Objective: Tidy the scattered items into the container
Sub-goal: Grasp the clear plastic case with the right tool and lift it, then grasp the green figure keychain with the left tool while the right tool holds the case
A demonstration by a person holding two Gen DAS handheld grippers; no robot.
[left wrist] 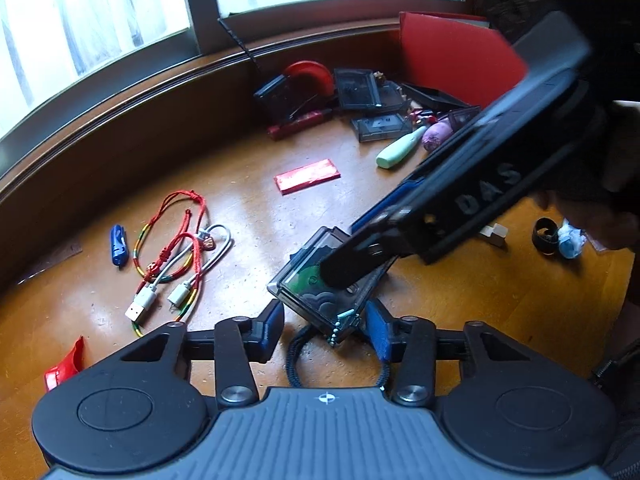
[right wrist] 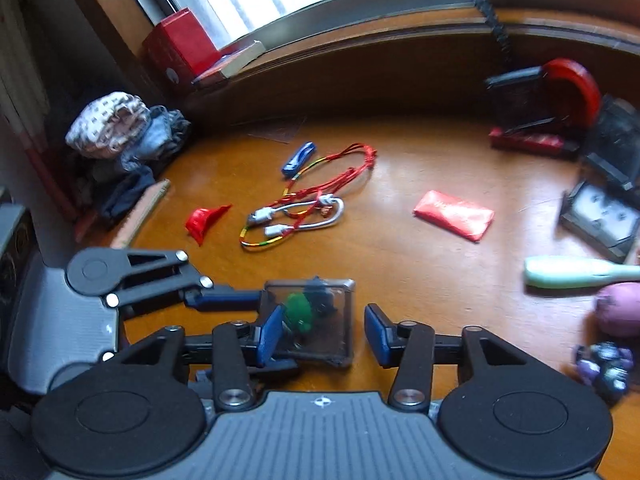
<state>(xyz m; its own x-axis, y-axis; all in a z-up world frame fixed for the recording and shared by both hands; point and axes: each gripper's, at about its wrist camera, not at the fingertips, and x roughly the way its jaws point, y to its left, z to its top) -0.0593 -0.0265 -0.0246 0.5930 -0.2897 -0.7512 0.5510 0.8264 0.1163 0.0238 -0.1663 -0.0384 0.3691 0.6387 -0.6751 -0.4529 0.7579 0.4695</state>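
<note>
1. Wooden table (left wrist: 460, 288), orange-brown and glossy, with pale glare streaks; set against a dark wooden sill under a bright window (left wrist: 100, 32).
2. At the table's left end, seen from the right wrist: a heap of clothes (right wrist: 120, 132), knit and denim, in shadow.
3. Smoky clear plastic case (left wrist: 296, 280), flat and rectangular, something green and black inside; tilted near the table's front edge, between both grippers.
4. Left gripper (left wrist: 326, 322): closed on the case, blue pads pressing a corner from either side.
5. Right gripper (right wrist: 324, 332): jaws standing apart, one pad over the case's edge, the other clear of it; nothing gripped.
6. Scattered mid-table: red cords (left wrist: 176, 216) tangled with a white cable (left wrist: 216, 256), a blue clip (left wrist: 118, 245) just beside them, a shiny red packet (left wrist: 307, 176) lying flat.
7. Further back: dark cassettes (left wrist: 380, 128) in a jumble, a red arch (left wrist: 316, 74), a mint-green handle (left wrist: 400, 148), a purple ball (right wrist: 620, 312).
8. Red box (left wrist: 452, 56) upright at the back right, partly behind the right gripper; cannot tell whether this is the container.
9. Near the front left edge, a red plastic scrap (right wrist: 204, 220), crumpled.
10. Black braided cord (left wrist: 294, 360) looped under the case, mostly hidden by the left gripper.
11. Right-wrist view blurred; small things at its right edge hard to make out.
</note>
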